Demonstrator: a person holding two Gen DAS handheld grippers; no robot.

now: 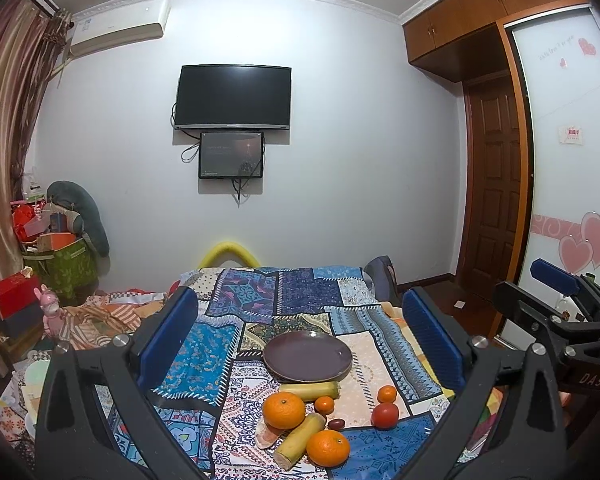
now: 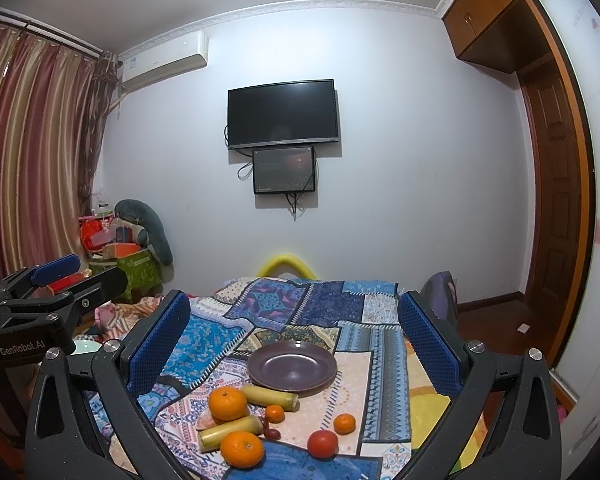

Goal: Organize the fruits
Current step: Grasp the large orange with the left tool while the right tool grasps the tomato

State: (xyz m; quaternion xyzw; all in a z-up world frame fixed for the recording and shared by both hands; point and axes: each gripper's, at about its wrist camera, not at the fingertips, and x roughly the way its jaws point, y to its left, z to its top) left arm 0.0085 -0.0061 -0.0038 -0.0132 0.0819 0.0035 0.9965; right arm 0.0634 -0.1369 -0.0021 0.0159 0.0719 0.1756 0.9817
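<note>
On the left, striped satin curtains [image 2: 32, 152] hang beside a heap of boxes and a grey plush cushion [image 1: 80, 216]. The left gripper [image 1: 300, 340] hovers over the bed with its ribbed blue pads [image 1: 172, 336] wide apart, nothing between them. The patchwork cloth [image 1: 308, 292] beneath is a flat print of blue, cream and pink panels.

The fruit lies in a loose cluster at the near end of the cloth. A large dimpled orange [image 1: 284, 410] sits by a pale pink wedge [image 1: 266, 436]. 2 yellow-green cane-like stalks, smooth cylinders with cut ends, lie here: one stalk [image 1: 300, 440] runs diagonally from near-left to far-right between that orange and a second large orange [image 1: 328, 448], touching both; the other stalk [image 1: 312, 390] lies nearly crosswise, just in front of the plate. A small tangerine [image 1: 325, 405] and a dark glossy grape-like fruit [image 1: 336, 424] sit in the middle. Further right, apart from the cluster, are a second small tangerine [image 1: 387, 394] and a smooth red tomato-like fruit [image 1: 385, 415].

Behind them rests a round, shallow, glazed purple-brown plate [image 1: 284, 360].

The right gripper [image 2: 294, 344] is likewise spread open and holds nothing. A dark television [image 1: 233, 98] hangs on the far wall; a wooden door [image 1: 496, 184] stands at the right.
</note>
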